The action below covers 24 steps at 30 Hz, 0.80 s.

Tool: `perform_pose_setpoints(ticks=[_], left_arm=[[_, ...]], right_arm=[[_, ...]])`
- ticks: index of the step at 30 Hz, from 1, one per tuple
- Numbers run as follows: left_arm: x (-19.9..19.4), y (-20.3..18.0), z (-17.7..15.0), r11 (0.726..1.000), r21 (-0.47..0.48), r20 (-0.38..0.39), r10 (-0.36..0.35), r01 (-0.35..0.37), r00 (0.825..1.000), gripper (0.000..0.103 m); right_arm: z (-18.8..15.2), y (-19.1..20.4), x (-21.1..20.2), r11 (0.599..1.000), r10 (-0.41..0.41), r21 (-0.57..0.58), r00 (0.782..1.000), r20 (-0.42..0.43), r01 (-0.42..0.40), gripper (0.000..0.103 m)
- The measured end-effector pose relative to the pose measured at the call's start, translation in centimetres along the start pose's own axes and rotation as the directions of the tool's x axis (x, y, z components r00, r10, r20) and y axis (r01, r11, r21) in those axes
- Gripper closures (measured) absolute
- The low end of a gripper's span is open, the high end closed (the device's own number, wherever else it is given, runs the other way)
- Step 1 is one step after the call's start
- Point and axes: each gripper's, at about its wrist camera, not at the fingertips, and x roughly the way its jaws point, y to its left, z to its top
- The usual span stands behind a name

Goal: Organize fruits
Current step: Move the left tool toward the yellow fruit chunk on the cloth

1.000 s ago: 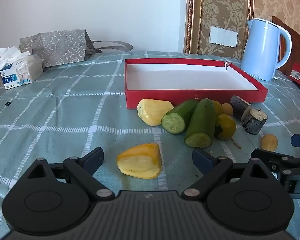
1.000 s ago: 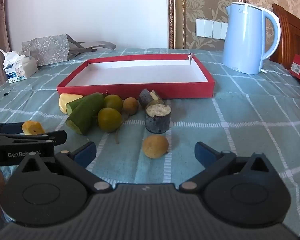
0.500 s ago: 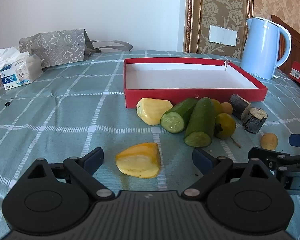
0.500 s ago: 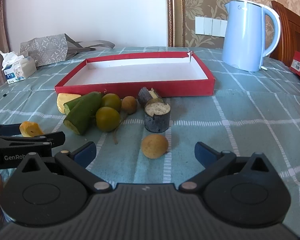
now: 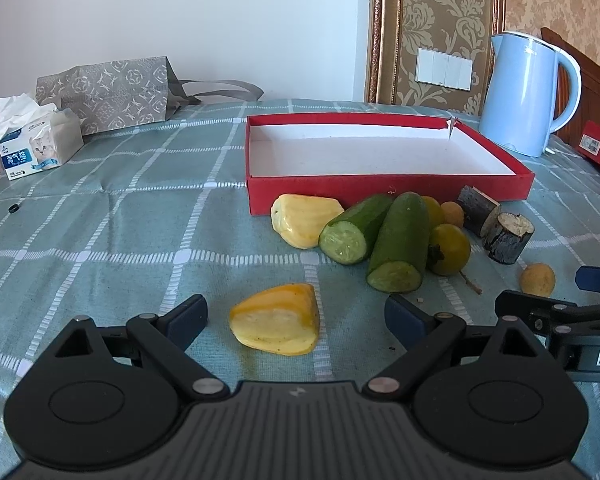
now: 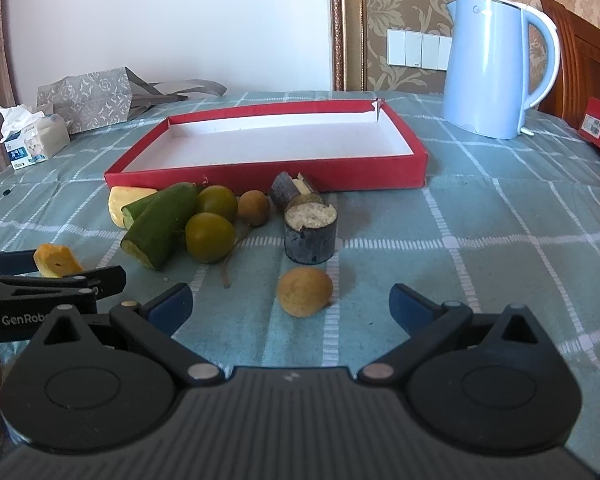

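An empty red tray lies on the checked cloth. In front of it lie a pale yellow piece, two cucumber halves, two green round fruits, a small brown fruit and two dark cane chunks. My left gripper is open around a yellow-orange fruit wedge, not touching it. My right gripper is open with a round tan fruit between its fingertips.
A light blue kettle stands at the back right, beside a red box and a wooden chair. A tissue pack and a grey paper bag lie at the back left. The two grippers are side by side.
Both grippers have crept slightly forward and lower towards their fruits. Nothing has been taken hold of.
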Motion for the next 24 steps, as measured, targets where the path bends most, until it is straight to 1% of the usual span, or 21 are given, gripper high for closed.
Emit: perform_pose_setpoints(ticks=[10, 19, 24], left_arm=[[0.1, 0.0, 0.0, 1.0, -0.005, -0.002, -0.004, 0.004, 1.0, 0.007], [0.0, 0.4, 0.0, 1.0, -0.016, -0.004, -0.009, 0.009, 1.0, 0.007], [0.0, 0.5, 0.0, 1.0, -0.017, -0.004, -0.01, 0.01, 1.0, 0.007]], right_arm=[[-0.1, 0.0, 0.0, 1.0, -0.005, 0.002, 1.0, 0.002, 0.005, 0.0], [-0.2, -0.8, -0.3, 1.0, -0.007, 0.014, 1.0, 0.003, 0.007, 0.0], [-0.5, -1.8, -0.4, 0.999, -0.034, 0.019, 0.999, 0.003, 0.034, 0.0]])
